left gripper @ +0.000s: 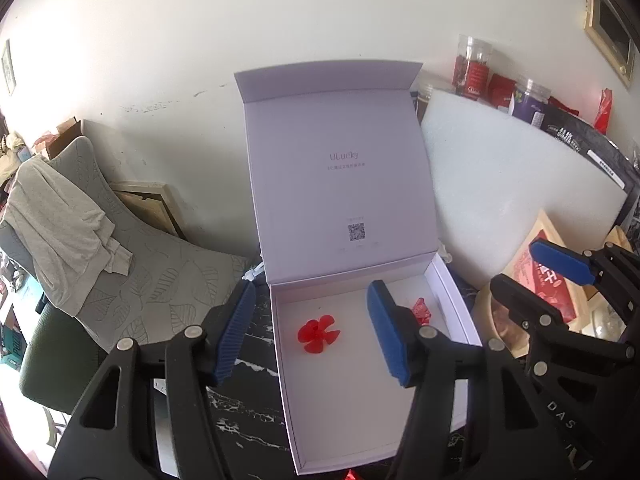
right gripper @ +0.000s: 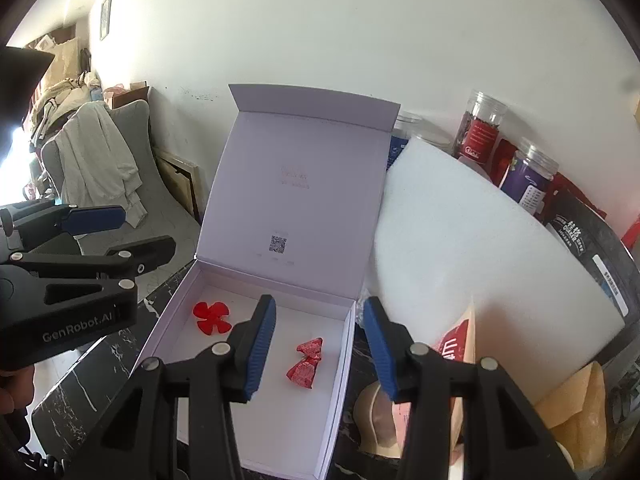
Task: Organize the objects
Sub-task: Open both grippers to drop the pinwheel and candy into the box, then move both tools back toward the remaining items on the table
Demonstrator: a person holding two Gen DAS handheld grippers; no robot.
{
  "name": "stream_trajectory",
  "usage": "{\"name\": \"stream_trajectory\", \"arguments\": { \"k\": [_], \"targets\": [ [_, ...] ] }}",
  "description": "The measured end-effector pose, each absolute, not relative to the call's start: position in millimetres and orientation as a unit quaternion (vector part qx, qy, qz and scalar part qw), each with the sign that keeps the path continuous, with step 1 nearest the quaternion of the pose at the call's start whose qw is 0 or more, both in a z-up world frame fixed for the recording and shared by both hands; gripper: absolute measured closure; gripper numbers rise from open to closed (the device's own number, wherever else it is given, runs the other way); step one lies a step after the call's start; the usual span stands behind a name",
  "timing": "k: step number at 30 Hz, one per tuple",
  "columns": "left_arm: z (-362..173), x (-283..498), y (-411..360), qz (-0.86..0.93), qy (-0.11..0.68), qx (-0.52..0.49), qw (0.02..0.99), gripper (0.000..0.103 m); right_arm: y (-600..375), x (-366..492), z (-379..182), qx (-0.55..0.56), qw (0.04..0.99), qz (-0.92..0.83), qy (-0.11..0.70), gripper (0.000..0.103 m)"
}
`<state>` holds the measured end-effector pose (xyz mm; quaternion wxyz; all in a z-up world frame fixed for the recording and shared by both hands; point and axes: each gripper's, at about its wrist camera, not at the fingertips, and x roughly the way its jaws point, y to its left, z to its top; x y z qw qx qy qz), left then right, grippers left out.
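Note:
A white box [left gripper: 454, 296] [right gripper: 338, 376] lies on the black marble table with its lid [left gripper: 340, 168] [right gripper: 296, 188] standing up. Inside lie a red propeller-shaped piece [left gripper: 318, 334] [right gripper: 211, 317] and a red wrapped candy [left gripper: 423, 309] [right gripper: 307, 363]. My left gripper [left gripper: 316, 332] hovers open above the box's near left part, holding nothing; the propeller shows between its blue pads. My right gripper [right gripper: 320, 352] is open over the box's right side, above the candy, also holding nothing. Each gripper shows in the other's view: the right gripper [left gripper: 532, 268] and the left gripper [right gripper: 132, 236].
A white foam block [left gripper: 516, 176] [right gripper: 472, 248] leans right of the box, with jars [right gripper: 480, 132] and red packets behind it. Tan packages [right gripper: 576, 412] lie at the right. A grey chair with draped cloth [left gripper: 64, 216] [right gripper: 104, 156] stands left, off the table edge.

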<state>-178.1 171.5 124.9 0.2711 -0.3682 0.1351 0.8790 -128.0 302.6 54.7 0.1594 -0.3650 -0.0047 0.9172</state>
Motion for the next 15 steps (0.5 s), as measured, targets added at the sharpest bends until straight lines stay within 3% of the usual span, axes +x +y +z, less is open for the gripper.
{"name": "stream_trajectory", "arguments": {
  "k": [15],
  "targets": [
    [156.2, -124.9, 130.0, 0.893, 0.124, -0.342, 0.264, 0.040, 262.9, -70.8, 81.4, -0.338, 0.157, 0.928, -0.024, 0.054]
  ]
}}
